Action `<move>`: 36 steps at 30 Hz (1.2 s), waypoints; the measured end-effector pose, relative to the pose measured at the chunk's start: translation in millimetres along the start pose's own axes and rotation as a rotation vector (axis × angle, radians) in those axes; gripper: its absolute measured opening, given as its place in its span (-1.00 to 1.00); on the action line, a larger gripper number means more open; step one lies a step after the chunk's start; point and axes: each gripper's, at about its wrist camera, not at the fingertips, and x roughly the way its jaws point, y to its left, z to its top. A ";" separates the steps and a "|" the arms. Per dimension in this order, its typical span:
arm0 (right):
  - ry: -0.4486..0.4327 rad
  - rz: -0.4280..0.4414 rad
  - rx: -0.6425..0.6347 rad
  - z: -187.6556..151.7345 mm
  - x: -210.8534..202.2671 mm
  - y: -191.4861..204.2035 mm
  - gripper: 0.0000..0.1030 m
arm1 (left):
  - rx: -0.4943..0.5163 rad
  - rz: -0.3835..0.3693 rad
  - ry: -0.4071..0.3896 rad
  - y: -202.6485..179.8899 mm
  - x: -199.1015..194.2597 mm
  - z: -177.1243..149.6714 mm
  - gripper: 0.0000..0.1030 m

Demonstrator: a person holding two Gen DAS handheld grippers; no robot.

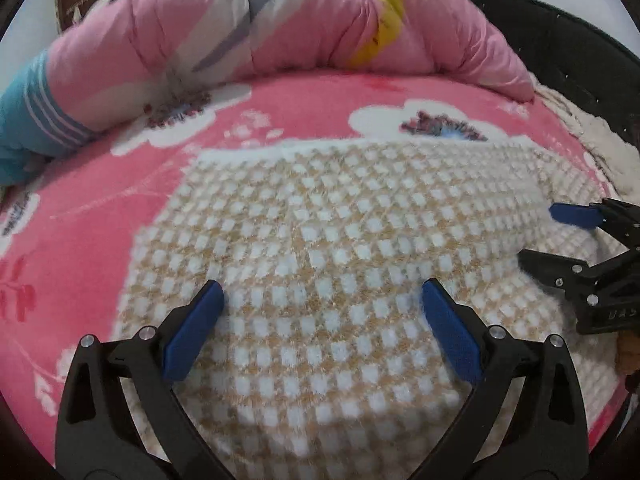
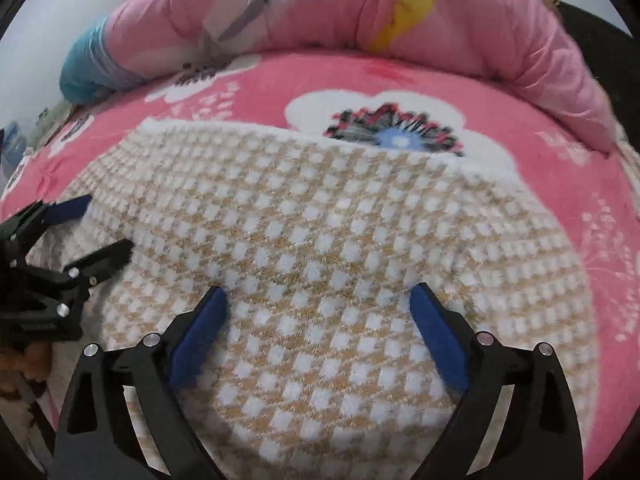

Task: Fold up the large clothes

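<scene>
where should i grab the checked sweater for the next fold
Likely the sweater's far white edge, one corner per gripper, coming from above. That edge lies flat and clear on the pink blanket; both pairs of jaws are open over the middle.

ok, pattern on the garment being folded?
Sweater: tan knit with a grid of small white squares. Clearest in the right wrist view.

Bunched quilt (image 1: 248, 32) beyond bare blanket (image 1: 304, 108)
</scene>
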 end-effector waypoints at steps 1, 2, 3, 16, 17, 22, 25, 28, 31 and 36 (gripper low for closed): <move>-0.015 0.010 -0.011 -4.0 -12.4 4.3 0.65 | 0.003 -0.027 -0.018 -2.2 -12.1 -3.4 0.87; -0.046 0.039 -0.024 -11.5 -29.0 9.1 0.65 | 0.008 -0.048 -0.045 -3.4 -23.9 -8.8 0.87; -0.052 0.042 -0.028 -18.3 -33.7 10.4 0.65 | 0.016 -0.057 -0.064 -4.4 -32.9 -14.3 0.87; -0.025 -0.041 0.156 -83.7 -41.0 -29.7 0.69 | -0.142 -0.001 -0.020 41.9 -50.3 -58.8 0.87; -0.011 -0.017 0.185 -92.4 -29.2 -39.4 0.69 | -0.168 -0.022 0.034 51.7 -34.3 -70.1 0.87; -0.049 -0.026 0.174 -90.6 -60.8 -28.5 0.69 | -0.157 -0.039 -0.038 35.7 -63.0 -71.3 0.86; -0.114 -0.061 0.119 -102.9 -91.1 -11.9 0.69 | -0.142 -0.047 -0.118 28.3 -96.1 -84.9 0.86; -0.059 -0.027 0.129 -131.8 -73.7 -7.9 0.69 | -0.177 -0.043 -0.033 29.9 -80.4 -113.9 0.86; -0.065 0.012 0.195 -147.6 -66.9 -17.9 0.74 | -0.131 0.017 -0.045 20.0 -77.8 -133.9 0.86; -0.130 0.006 0.196 -152.5 -116.7 -9.3 0.74 | -0.181 -0.023 -0.137 10.5 -123.8 -128.9 0.86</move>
